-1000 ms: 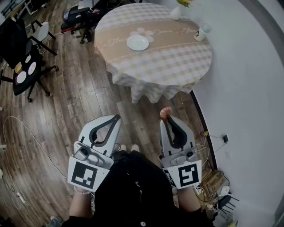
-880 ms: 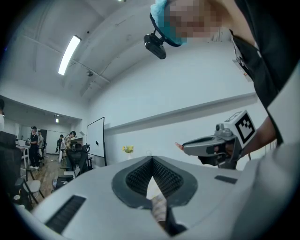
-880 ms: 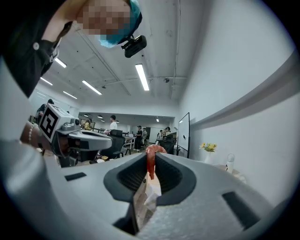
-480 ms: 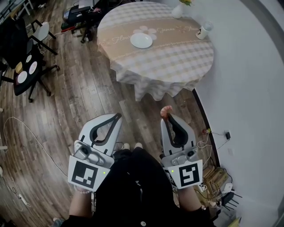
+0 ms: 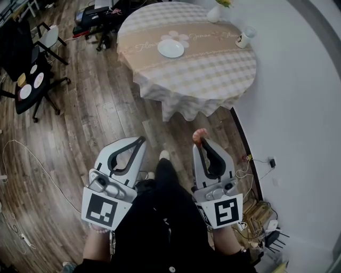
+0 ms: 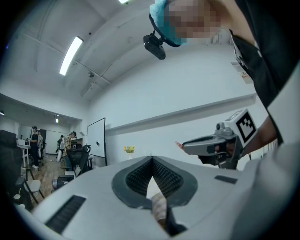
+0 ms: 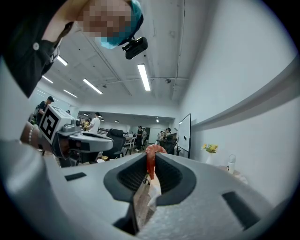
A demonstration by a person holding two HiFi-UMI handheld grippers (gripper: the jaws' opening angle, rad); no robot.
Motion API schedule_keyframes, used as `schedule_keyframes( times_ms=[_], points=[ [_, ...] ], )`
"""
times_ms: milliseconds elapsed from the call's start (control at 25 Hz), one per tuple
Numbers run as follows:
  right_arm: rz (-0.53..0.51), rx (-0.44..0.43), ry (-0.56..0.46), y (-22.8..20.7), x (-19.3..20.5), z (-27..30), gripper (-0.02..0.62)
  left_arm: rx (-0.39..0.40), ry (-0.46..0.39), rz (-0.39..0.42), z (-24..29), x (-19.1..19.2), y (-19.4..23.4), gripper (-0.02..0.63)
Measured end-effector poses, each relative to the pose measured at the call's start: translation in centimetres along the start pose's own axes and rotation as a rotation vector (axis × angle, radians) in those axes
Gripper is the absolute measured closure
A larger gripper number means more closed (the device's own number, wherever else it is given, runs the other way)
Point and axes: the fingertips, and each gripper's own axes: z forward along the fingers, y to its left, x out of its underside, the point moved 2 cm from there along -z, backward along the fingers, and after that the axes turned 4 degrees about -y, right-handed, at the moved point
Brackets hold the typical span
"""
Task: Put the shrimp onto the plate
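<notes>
An orange-red shrimp sticks out from the tips of my right gripper, which is shut on it; in the right gripper view the shrimp is pinched between the jaws. My left gripper is shut with nothing in it, its jaw tips meeting in the left gripper view. Both grippers are held at waist height over the wooden floor. The white plate lies on the round table well ahead of them.
The table has a checked cloth, a vase with yellow flowers and a white bottle at its far side. A white wall runs along the right. Black office chairs stand at left. Cables lie on the floor.
The table sits slightly further right in the head view than a second ago. The person's foot has stepped forward between the grippers. Both grippers keep their pose.
</notes>
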Motion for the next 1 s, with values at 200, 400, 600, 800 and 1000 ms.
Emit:
schedule_keyframes(
  times_ms=[200,400,600,800,1000],
  points=[
    [0.004,-0.001,0.001,-0.9,0.4,0.8,0.555,0.000,0.005,0.002,1.2,0.3,0.6,0.606],
    [0.008,-0.003,0.002,-2.7,1.0,2.1,0.555,0.001,0.007,0.004,3.4,0.6,1.2,0.606],
    [0.010,-0.018,0.004,-4.8,1.7,4.0,0.555,-0.007,0.016,0.004,5.9,0.9,2.2,0.606],
    [0.014,-0.041,-0.004,-6.9,2.1,6.5,0.555,-0.026,0.017,0.001,8.6,1.0,3.5,0.606],
    [0.016,-0.066,-0.012,-9.3,2.4,8.5,0.555,-0.053,0.021,0.003,11.3,1.0,4.6,0.606]
  ],
)
